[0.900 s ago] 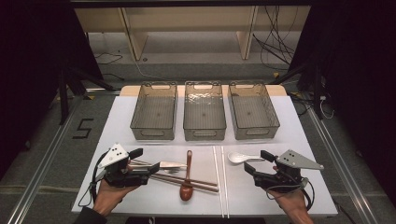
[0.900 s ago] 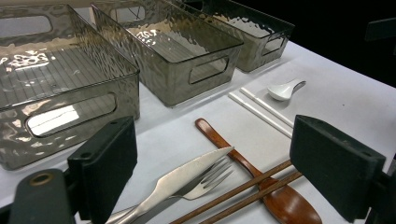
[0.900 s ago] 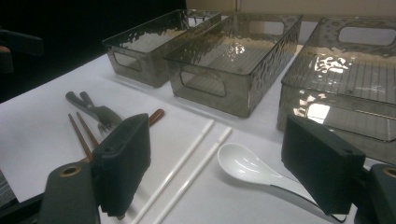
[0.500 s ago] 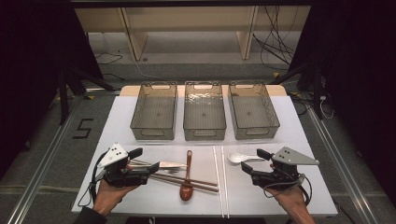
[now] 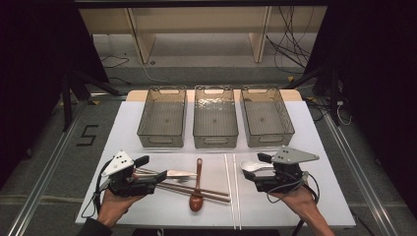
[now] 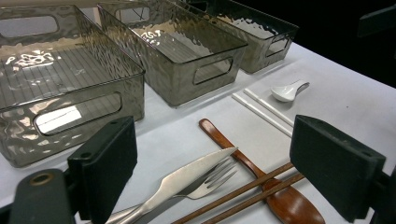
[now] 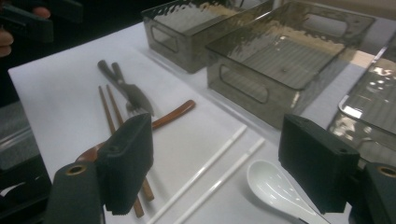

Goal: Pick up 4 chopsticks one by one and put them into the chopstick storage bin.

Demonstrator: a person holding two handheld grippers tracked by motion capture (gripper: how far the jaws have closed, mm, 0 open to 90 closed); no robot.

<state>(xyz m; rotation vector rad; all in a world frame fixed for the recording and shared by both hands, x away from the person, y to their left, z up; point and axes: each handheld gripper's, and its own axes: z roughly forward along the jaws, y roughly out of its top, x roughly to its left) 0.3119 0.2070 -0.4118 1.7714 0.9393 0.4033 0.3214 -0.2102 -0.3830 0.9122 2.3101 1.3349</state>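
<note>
My left gripper (image 5: 149, 169) stands open at the table's front left. The handles of a steel knife (image 6: 187, 179) and fork (image 6: 214, 178) run in between its jaws, untouched. A brown wooden spoon (image 5: 197, 186) lies across a pair of wooden chopsticks (image 5: 199, 191) just to the right of them. My right gripper (image 5: 257, 169) is open at the front right, and a white ceramic spoon (image 7: 275, 189) lies on the table between its jaws, nearer the right one in the right gripper view. Neither pad presses on it.
Three smoky clear bins (image 5: 163, 118) (image 5: 215, 117) (image 5: 266, 117) stand side by side at the back of the white table, with nothing in them. A pair of white chopsticks (image 5: 231, 189) lies between the two grippers. A hand (image 5: 114, 209) holds each gripper from the front edge.
My right gripper has slid left, so its jaws now flank the white spoon. The left gripper and the cutlery have not moved.
</note>
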